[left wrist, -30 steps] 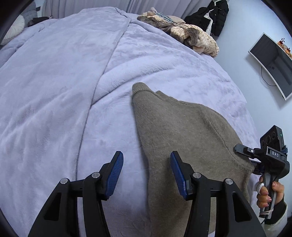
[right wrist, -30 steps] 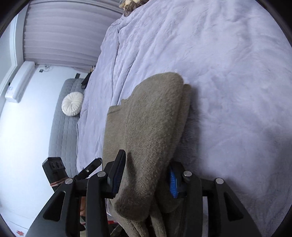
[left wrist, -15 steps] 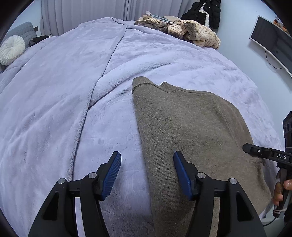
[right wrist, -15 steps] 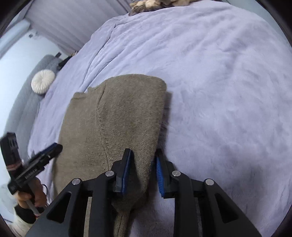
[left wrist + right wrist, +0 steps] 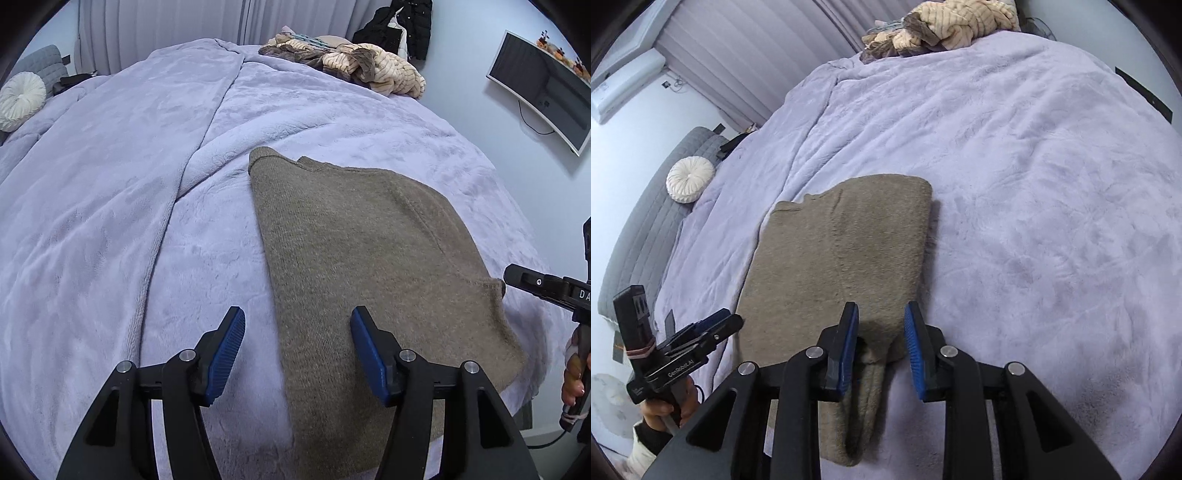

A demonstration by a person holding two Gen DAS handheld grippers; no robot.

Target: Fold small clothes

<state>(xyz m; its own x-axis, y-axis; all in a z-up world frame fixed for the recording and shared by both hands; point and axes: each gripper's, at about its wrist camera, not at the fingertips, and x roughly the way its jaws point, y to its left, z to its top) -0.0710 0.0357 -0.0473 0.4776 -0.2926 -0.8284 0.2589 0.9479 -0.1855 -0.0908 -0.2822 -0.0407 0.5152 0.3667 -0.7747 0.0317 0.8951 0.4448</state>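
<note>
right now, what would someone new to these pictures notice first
A brown knit sweater lies partly folded on the near part of a wide lavender blanket, the one dark shape on all that pale fleece. The left gripper hovers open over its left edge, while the right gripper straddles the folded sleeve end, pads not pressing. A heap of beige clothes sits at the bed's far end.

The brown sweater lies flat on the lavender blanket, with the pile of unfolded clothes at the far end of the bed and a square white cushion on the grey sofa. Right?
Almost. The cushion is round, not square, as the right wrist view shows. The brown sweater, lavender blanket, clothes pile and grey sofa are as stated.
</note>
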